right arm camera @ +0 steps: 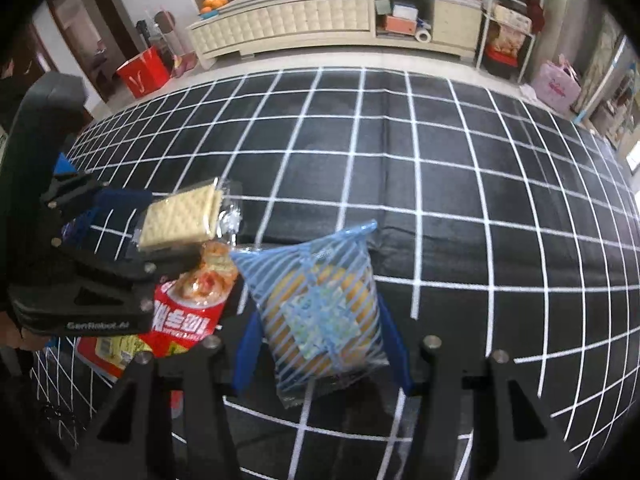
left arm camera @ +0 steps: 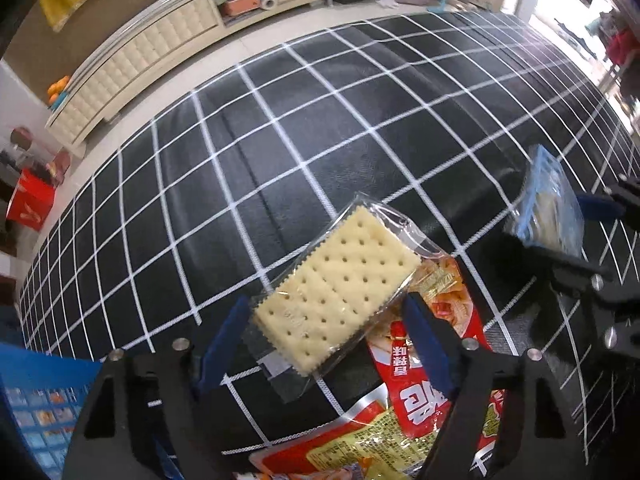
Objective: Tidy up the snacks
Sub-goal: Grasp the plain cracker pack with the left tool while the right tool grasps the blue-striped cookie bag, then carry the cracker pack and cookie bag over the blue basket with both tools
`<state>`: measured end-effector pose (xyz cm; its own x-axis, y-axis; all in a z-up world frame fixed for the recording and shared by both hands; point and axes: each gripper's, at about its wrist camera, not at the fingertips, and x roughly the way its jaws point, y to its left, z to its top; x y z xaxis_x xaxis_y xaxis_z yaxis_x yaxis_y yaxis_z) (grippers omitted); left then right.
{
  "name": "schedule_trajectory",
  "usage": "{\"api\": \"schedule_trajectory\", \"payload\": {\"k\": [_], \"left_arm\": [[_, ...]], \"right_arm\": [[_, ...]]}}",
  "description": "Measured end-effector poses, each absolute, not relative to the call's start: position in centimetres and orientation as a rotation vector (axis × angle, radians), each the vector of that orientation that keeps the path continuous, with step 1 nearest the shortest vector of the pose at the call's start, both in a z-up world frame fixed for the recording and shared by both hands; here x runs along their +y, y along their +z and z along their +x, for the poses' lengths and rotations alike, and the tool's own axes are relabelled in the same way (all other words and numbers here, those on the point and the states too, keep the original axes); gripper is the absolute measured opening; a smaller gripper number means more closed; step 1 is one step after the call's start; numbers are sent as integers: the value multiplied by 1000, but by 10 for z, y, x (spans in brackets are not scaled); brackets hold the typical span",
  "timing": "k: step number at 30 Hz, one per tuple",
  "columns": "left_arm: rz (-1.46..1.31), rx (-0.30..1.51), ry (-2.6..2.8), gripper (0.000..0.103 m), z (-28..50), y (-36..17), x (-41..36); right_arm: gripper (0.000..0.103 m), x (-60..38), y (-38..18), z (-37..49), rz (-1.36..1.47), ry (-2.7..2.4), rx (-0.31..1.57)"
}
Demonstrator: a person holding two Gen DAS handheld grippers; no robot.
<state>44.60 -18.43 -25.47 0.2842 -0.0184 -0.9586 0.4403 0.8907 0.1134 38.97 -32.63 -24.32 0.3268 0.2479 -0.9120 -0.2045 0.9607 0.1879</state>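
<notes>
My left gripper (left arm camera: 326, 314) is shut on a clear pack of pale crackers (left arm camera: 336, 290) and holds it above the black checked tablecloth (left arm camera: 280, 140). The cracker pack also shows in the right wrist view (right arm camera: 180, 216), at the left, in the left gripper (right arm camera: 144, 236). My right gripper (right arm camera: 320, 320) is shut on a blue-striped bag of round biscuits (right arm camera: 320, 308); that bag shows at the right of the left wrist view (left arm camera: 548, 208). A red snack packet (left arm camera: 432, 360) lies on the cloth under the crackers, also in the right wrist view (right arm camera: 188, 312).
A blue basket (left arm camera: 44, 400) holding small packets stands at the lower left. More red and yellow packets (left arm camera: 352, 448) lie near the front edge. A cream TV cabinet (right arm camera: 320, 20) and a red bag (right arm camera: 144, 72) stand on the floor beyond the table.
</notes>
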Motion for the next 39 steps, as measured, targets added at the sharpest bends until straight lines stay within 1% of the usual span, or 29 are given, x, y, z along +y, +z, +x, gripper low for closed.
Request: {"api": "schedule_trajectory", "payload": {"k": [5,11,19,24,29,39], "left_arm": [[408,1258,-351,66,447,-256,-189],[429,1235,-326,58,428,-251,-198],[338,1228,-255,55,406,-235,-187],[319,1204,-251,55,383,-211,-181],[316,1151,-251,55,362,-178,-173],[272,1044,-263,55,308,-101,-145]], "right_arm": [[59,-331,-247,392,64,287,1211],[59,-326,-247,391,52,289,1207],[59,-327,-239,389,65,281,1197],[59,-327,-225,382,62,243,1196],[59,-321,-199,364,67,243,1179],[59,-282,-120,321,26,276,1085]]}}
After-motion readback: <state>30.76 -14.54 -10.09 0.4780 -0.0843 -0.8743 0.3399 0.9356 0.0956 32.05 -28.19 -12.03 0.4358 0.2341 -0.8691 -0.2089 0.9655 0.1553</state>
